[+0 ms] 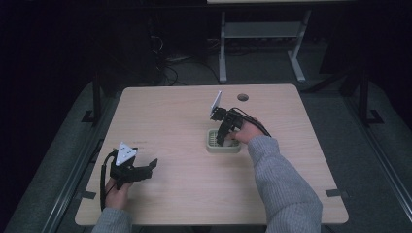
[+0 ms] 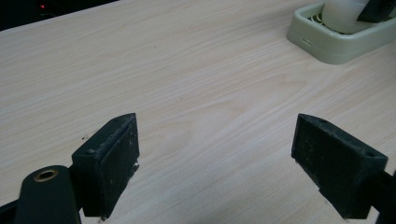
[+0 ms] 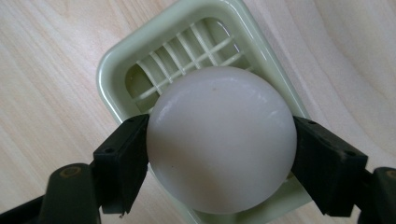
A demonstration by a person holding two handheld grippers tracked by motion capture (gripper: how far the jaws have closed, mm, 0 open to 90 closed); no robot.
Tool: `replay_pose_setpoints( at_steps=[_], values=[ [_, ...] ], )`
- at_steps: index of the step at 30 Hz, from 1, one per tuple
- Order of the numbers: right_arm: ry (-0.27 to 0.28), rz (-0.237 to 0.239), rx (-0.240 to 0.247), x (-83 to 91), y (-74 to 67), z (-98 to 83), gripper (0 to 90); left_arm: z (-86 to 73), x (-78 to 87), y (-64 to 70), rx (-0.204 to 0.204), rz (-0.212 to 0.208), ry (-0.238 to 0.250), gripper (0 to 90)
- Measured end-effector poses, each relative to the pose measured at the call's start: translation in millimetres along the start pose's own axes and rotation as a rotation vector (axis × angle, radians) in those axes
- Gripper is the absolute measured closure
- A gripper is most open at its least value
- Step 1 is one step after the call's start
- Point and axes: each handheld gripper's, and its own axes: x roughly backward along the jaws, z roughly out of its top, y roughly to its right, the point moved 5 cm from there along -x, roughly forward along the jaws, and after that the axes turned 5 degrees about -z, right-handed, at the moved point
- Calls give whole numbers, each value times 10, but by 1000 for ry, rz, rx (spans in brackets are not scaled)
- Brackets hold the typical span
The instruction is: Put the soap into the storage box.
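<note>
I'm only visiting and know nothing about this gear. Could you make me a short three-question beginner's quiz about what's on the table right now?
1. True or false: the left tongs grip something.
2. What do the right tongs hold? A) white soap bar B) sponge C) cup
3. Fill in: the soap sits over a pale green ____.

Key: 1 false, they stand open above bare table. 2 A. 3 soap dish, with a slatted bottom.

A smooth white rounded soap [image 3: 222, 140] is held over a pale green slatted dish [image 3: 140, 60]. The dish is set flat on the table.
</note>
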Motion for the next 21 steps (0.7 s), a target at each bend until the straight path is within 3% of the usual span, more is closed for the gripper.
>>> replay_pose_setpoints(
  at_steps=[21],
  values=[
    [39, 23, -19, 148, 4, -66, 216, 3, 5, 12, -1, -3, 3, 148]
  ],
)
